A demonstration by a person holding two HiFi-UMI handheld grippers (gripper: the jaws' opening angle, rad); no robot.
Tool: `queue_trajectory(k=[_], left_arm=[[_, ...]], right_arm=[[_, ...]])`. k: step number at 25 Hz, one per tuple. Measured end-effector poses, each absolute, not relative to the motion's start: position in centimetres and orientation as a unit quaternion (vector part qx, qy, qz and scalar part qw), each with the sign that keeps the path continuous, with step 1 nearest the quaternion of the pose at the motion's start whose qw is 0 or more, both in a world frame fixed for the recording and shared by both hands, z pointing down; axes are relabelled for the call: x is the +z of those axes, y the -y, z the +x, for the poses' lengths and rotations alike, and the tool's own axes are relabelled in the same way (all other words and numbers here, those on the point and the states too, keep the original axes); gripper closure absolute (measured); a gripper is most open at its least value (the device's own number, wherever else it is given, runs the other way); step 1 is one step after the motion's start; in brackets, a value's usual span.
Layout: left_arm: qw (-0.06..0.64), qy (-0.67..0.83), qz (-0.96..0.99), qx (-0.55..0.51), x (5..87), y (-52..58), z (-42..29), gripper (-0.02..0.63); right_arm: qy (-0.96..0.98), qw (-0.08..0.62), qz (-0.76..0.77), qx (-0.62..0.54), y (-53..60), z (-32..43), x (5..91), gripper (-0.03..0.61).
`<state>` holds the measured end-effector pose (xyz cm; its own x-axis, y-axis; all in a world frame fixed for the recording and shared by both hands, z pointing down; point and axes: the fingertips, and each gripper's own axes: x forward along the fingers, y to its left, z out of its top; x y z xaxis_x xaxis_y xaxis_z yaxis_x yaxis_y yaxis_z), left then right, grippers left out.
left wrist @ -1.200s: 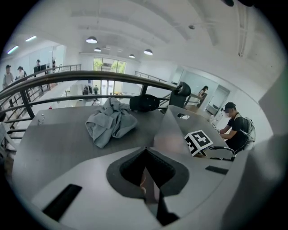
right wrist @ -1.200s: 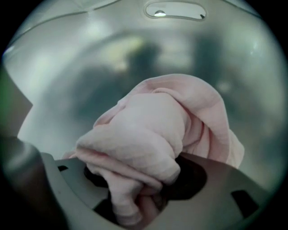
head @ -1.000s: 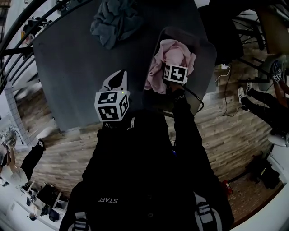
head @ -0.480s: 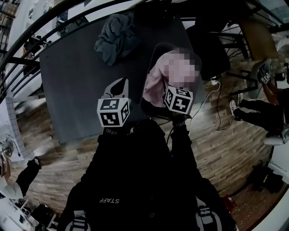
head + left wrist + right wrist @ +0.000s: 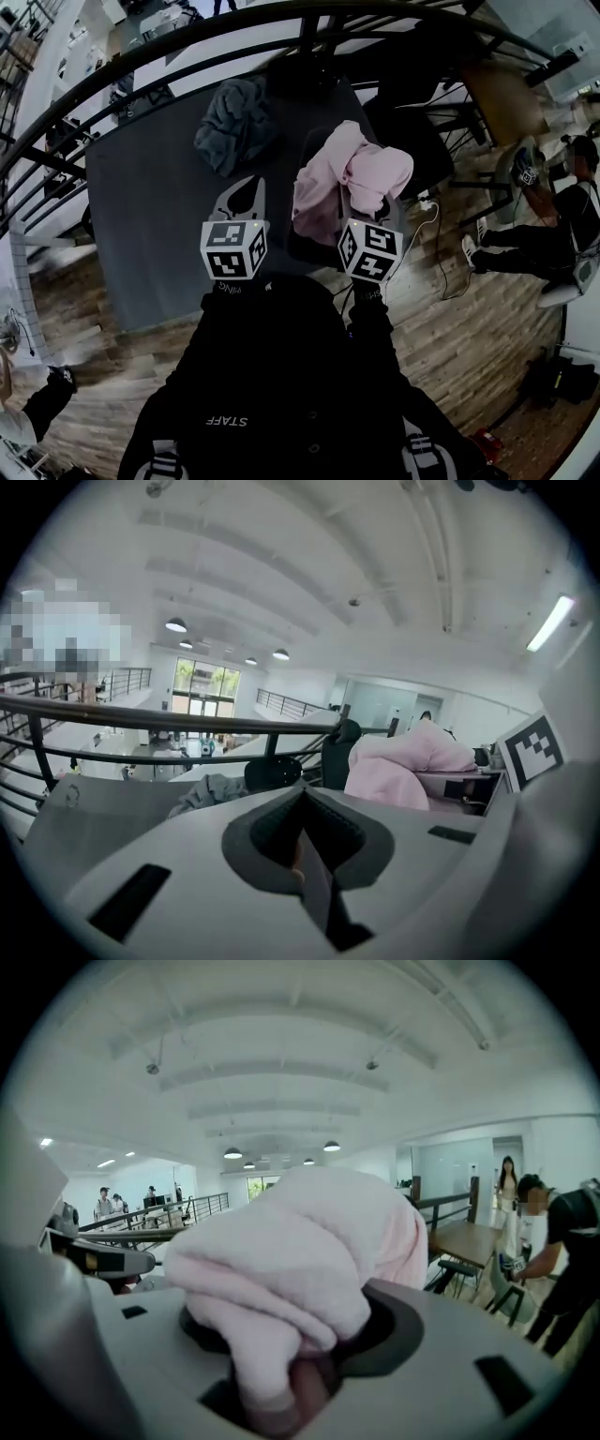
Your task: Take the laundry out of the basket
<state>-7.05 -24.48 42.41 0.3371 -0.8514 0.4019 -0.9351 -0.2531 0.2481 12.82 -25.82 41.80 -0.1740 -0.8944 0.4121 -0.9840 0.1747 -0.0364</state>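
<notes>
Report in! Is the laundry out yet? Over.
Right gripper shut on pink garment, hanging over basket. Left gripper shut, empty. Grey pile on table. Nothing blocking.

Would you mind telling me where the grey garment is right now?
In the head view, the grey garment lies crumpled on the dark table, towards its far edge, just left of the pink laundry.

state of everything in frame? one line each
pink garment: bunched, clamped in the right jaws, held over the basket, not on the table.
grey garment: crumpled, lying on the table, out of the basket.
basket: upright beside the table, pink cloth draped over it.
right gripper: jaws shut on the pink garment.
left gripper: jaws together, nothing held.
</notes>
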Motion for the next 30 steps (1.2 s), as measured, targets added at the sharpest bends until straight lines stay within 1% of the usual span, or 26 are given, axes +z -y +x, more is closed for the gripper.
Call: queue_trajectory(k=[10, 14, 20, 30], left_arm=[[0.161, 0.564, 0.809, 0.034, 35.0, 24.8, -6.5, 0.612], [0.120, 0.564, 0.817, 0.009, 32.0, 24.6, -6.5, 0.612], [0.085, 0.569, 0.818, -0.004, 29.3, 24.6, -6.3, 0.612], [0.055, 0.568, 0.821, -0.006, 27.9, 24.9, -5.8, 0.612]], right_arm=[[0.757, 0.066, 0.648, 0.050, 24.1, 12.8, 31.6, 0.299], [0.757, 0.040, 0.652, 0.008, 23.3, 12.4, 28.4, 0.299], [0.756, 0.019, 0.654, -0.024, 22.8, 12.2, 25.7, 0.298], [0.755, 0.018, 0.655, -0.040, 22.9, 11.6, 24.8, 0.296]])
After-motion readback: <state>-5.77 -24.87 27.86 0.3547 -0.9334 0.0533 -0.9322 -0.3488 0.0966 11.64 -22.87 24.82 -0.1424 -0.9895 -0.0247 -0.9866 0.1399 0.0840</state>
